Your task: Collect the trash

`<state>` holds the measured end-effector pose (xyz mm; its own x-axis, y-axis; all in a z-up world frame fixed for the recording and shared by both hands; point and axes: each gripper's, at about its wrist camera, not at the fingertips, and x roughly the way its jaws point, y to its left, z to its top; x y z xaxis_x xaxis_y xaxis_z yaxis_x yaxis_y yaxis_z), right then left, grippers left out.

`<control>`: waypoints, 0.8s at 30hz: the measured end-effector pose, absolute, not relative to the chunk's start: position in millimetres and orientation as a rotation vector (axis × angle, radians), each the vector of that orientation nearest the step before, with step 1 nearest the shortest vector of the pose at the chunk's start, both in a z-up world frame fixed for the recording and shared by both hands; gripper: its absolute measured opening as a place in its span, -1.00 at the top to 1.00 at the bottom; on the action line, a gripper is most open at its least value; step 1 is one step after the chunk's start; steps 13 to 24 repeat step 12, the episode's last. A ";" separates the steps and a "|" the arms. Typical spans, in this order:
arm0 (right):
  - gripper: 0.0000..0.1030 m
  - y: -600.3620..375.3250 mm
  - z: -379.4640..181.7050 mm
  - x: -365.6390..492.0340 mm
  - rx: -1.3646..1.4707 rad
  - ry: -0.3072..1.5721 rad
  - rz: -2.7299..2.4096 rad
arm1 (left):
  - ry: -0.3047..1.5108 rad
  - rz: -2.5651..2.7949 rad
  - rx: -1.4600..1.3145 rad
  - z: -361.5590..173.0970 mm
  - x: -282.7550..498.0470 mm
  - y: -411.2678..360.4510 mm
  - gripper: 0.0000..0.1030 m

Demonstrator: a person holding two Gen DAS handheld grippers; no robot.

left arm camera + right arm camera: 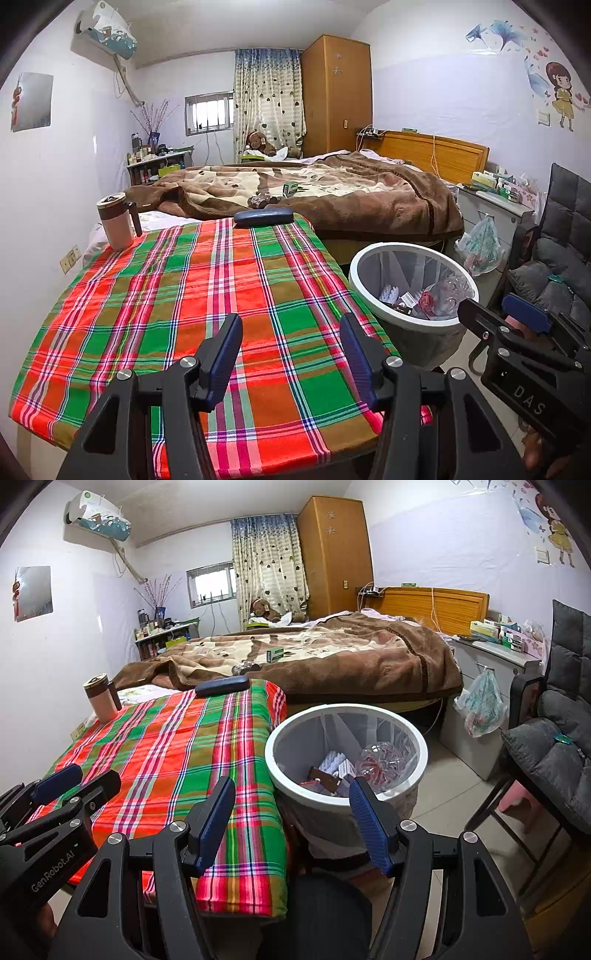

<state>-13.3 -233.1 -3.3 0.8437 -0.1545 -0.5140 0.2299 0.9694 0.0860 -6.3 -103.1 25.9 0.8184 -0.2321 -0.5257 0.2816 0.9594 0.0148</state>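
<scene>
Pale walls w/ stickers [561,92], wooden wardrobe [336,92], curtained window [269,99], bed w/ brown blanket [332,184], tiled floor [454,794]

White bin [415,771] upright, trash [380,762] inside

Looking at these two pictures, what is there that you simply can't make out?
- Trash bin: its lower contents, hidden by the rim and wall in both views.
- Small green box on the blanket: label too small to read, both views.
- Shelf bottles by the far wall: too small to identify.
- Table under the plaid cloth: fully covered.
</scene>
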 end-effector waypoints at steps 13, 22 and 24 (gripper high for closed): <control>-0.27 -232.8 -3.1 -13.1 0.146 0.530 -0.205 | 0.555 -0.279 0.088 21.0 -3.8 -103.1 -0.05; -0.27 -232.8 -3.1 -13.1 0.146 0.530 -0.205 | 0.555 -0.279 0.088 21.0 -3.8 -103.1 -0.05; -0.27 -232.8 -3.1 -13.1 0.146 0.530 -0.205 | 0.555 -0.279 0.088 21.0 -3.8 -103.1 -0.05</control>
